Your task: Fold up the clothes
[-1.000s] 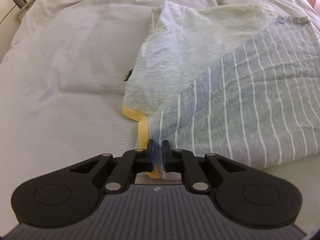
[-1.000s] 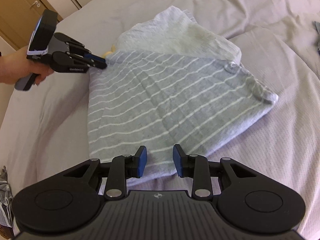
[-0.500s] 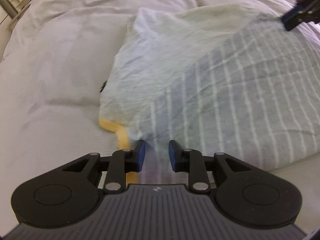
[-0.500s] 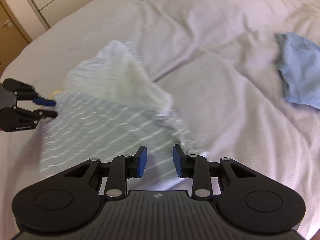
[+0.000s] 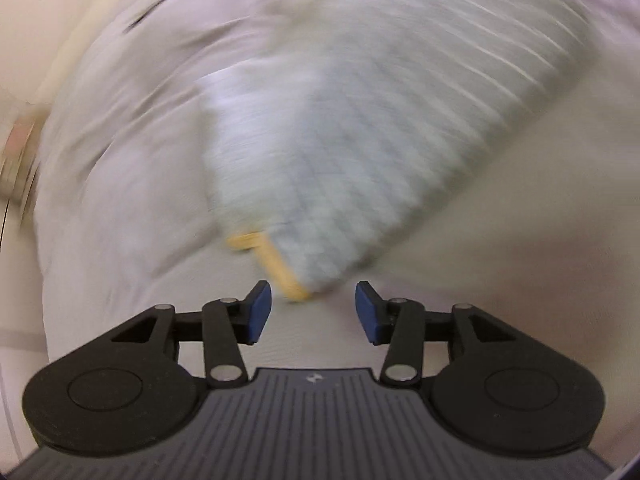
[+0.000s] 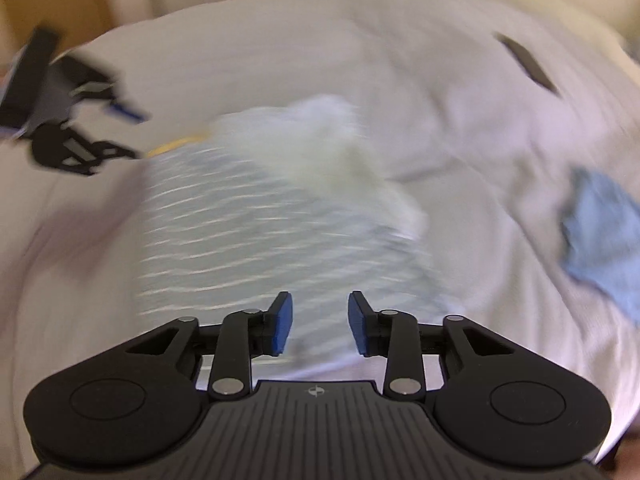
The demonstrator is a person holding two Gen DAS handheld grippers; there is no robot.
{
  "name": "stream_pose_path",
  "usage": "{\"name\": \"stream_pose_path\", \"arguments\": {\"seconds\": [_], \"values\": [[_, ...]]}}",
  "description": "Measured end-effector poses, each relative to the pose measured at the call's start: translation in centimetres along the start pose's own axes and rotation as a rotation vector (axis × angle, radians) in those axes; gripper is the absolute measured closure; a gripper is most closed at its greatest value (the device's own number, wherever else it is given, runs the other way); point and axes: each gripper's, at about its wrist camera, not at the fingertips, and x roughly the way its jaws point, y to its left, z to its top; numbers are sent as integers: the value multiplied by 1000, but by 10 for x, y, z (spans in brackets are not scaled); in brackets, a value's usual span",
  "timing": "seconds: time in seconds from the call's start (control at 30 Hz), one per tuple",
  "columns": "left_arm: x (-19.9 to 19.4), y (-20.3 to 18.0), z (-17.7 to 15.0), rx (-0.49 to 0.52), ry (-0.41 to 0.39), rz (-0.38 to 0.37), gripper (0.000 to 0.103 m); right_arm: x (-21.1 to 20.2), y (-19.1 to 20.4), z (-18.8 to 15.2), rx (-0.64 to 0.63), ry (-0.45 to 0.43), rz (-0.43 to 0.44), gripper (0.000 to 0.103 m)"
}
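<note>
Both grippers have let go: the left gripper (image 5: 313, 307) and right gripper (image 6: 320, 322) draw back with jaws opening and empty, leaving the striped grey garment (image 6: 248, 232) folded on the bed (image 6: 280, 72), so this fold looks finished.

Matt striped cloth garment (image 6: 248, 224)

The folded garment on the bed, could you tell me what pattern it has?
Grey folded garment with thin white stripes, clearest in the right wrist view.
</note>
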Motion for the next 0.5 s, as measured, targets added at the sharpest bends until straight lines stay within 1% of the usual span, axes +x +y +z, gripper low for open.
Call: {"name": "stream_pose_path", "arguments": {"seconds": [0.1, 0.2, 0.3, 0.4, 0.47, 0.5], "values": [[10, -29, 0, 164, -26, 40, 61, 9, 55, -3, -152, 10, -9, 65], [24, -41, 3, 238, -60, 84, 60, 19, 92, -9, -253, 26, -22, 64], [40, -43, 7, 272, -93, 113, 60, 30, 118, -14, -314, 46, -56, 63], [52, -38, 11, 268, -116, 133, 60, 44, 134, -19, -353, 71, -88, 60], [59, -34, 13, 273, -125, 149, 58, 54, 141, -23, -394, 82, -127, 54], [63, -31, 14, 274, -129, 157, 58, 59, 144, -24, -412, 87, -147, 53]]}}
